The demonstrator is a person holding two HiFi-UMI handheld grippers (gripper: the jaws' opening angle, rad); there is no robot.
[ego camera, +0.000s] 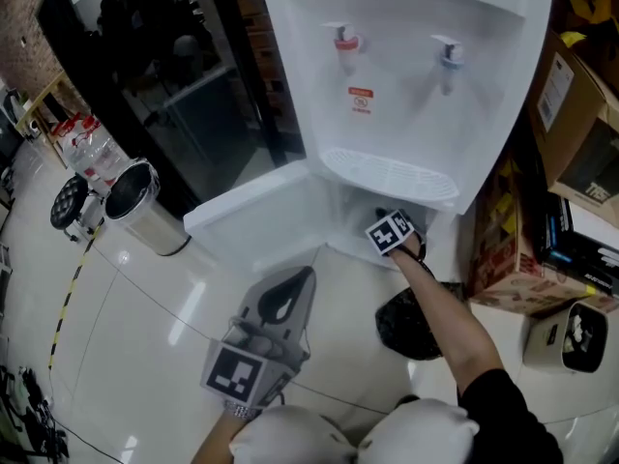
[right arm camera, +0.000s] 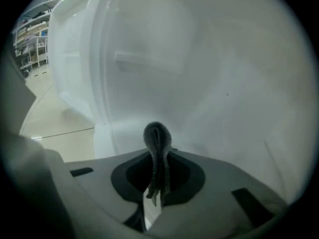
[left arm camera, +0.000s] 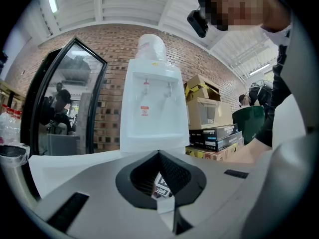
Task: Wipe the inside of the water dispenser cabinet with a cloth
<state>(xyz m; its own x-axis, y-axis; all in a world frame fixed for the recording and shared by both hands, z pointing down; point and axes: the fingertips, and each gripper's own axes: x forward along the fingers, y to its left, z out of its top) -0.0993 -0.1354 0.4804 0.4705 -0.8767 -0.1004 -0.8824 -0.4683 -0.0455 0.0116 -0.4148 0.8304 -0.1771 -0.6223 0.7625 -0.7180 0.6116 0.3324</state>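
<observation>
The white water dispenser (ego camera: 406,75) stands ahead with its lower cabinet door (ego camera: 256,211) swung open to the left. My right gripper (ego camera: 390,230) reaches into the cabinet under the drip tray, its tips hidden there. In the right gripper view the right gripper (right arm camera: 158,154) is shut on a grey cloth (right arm camera: 157,136), which bunches up close to the white inner wall (right arm camera: 209,73). My left gripper (ego camera: 302,280) hangs over the floor in front of the door, shut with nothing in it. The left gripper (left arm camera: 159,156) faces the dispenser (left arm camera: 152,108) from a distance.
A black bag-like object (ego camera: 414,325) lies on the floor below my right arm. Cardboard boxes (ego camera: 580,124) are stacked right of the dispenser. A steel bin (ego camera: 143,206) and water bottles (ego camera: 92,153) stand at the left by a glass door (ego camera: 184,95).
</observation>
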